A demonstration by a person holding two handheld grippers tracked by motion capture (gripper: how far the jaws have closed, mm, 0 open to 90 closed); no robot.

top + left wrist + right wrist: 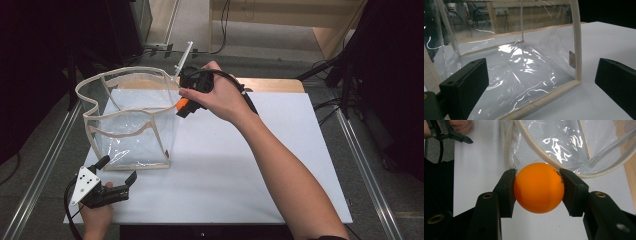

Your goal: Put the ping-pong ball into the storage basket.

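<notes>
An orange ball (539, 187) sits between the pads of my right gripper (538, 191), which is shut on it. In the high view the right gripper (184, 107) hangs beside the right rim of a clear plastic bag (131, 120) with beige trim, the orange ball (182, 103) just showing under the hand. The bag (519, 65) stands open on the white mat. My left gripper (118, 171) rests near the bag's front left corner with its jaws wide apart and nothing between them. In the left gripper view the bag's lower edge runs between those jaws.
A white mat (260, 150) covers the table, with free room to the right and front of the bag. Metal rails (45, 160) run along both sides. A wooden strip (270, 84) shows at the mat's far edge.
</notes>
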